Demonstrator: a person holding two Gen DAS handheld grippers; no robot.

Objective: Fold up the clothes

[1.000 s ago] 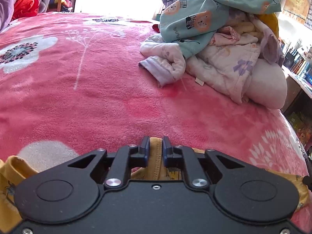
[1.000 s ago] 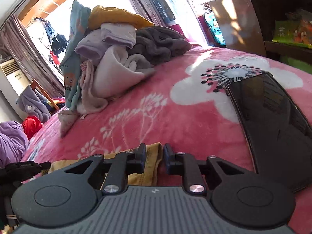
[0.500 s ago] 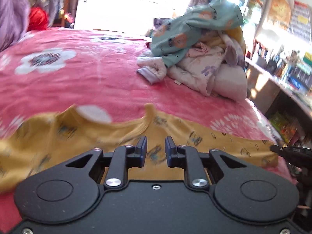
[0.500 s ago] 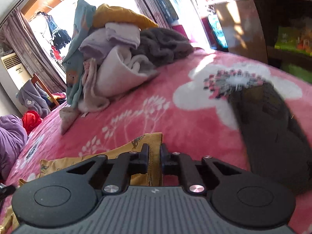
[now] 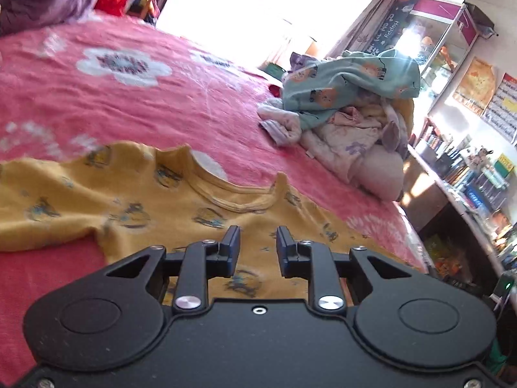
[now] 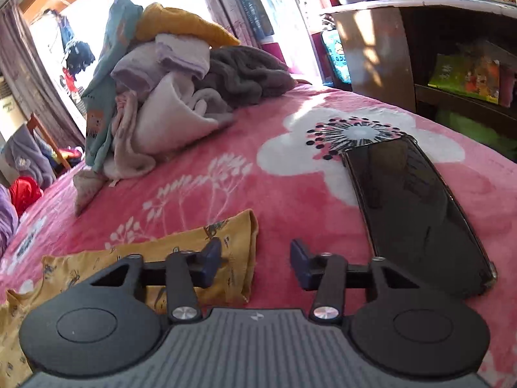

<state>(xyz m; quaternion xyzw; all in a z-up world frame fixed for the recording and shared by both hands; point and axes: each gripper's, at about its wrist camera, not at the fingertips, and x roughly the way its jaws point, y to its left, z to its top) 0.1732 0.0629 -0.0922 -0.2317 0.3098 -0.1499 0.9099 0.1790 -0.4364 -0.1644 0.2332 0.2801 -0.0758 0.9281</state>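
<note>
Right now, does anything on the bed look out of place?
Yes: a black phone lies on the blanket, beside the yellow shirt. It is no clothing and could get in the way of folding.

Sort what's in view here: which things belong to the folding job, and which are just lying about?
Part of the job:
yellow printed shirt, spread on the pink blanket
pile of unfolded clothes
left gripper, right gripper, both opening, nothing gripped

Just lying about:
black phone
bookshelf
</note>
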